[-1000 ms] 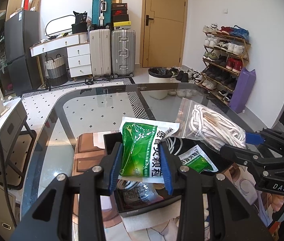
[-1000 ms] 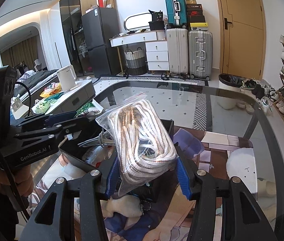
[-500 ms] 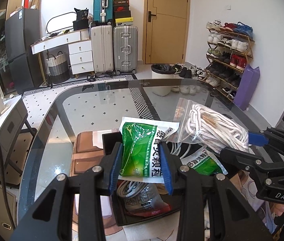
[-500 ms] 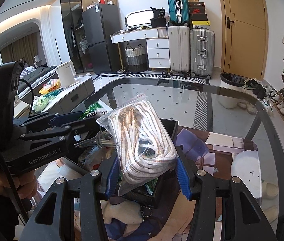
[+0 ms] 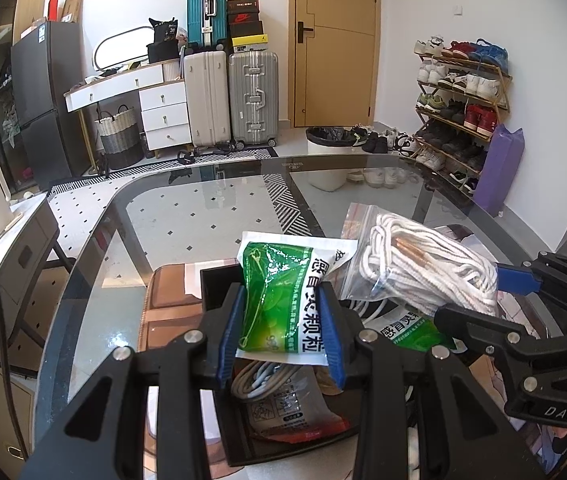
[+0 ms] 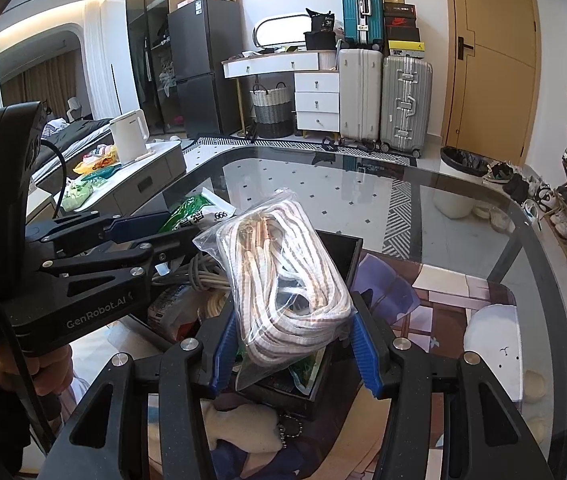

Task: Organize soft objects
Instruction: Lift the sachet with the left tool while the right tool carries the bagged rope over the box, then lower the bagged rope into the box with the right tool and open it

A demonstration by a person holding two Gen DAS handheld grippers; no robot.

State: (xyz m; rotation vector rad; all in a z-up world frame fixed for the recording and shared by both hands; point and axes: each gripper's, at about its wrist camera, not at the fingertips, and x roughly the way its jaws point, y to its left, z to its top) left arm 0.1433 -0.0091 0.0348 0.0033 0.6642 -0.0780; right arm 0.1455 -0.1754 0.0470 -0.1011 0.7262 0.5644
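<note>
My left gripper (image 5: 282, 312) is shut on a green-and-white medicine packet (image 5: 271, 280), held upright over an open black box (image 5: 212, 285). Inside the box lie a second green packet (image 5: 407, 330) and a bagged grey cable (image 5: 279, 394). My right gripper (image 6: 292, 336) is shut on a clear zip bag of white rope (image 6: 287, 280), above the same black box (image 6: 341, 249). In the left wrist view the rope bag (image 5: 423, 268) hangs just right of the packet. The left gripper (image 6: 135, 236) and its green packet (image 6: 191, 212) show at the left of the right wrist view.
The box sits on a printed mat (image 5: 167, 308) on a glass table (image 5: 187, 216) with a dark rim. A beige plush toy (image 6: 239, 420) and a white round item (image 6: 491, 336) lie on the mat nearby. Suitcases, a bin and a shoe rack stand beyond the table.
The right gripper has carried the rope bag a little lower and closer to the box and the green packet. The left gripper has stayed almost still, its grip unchanged.
</note>
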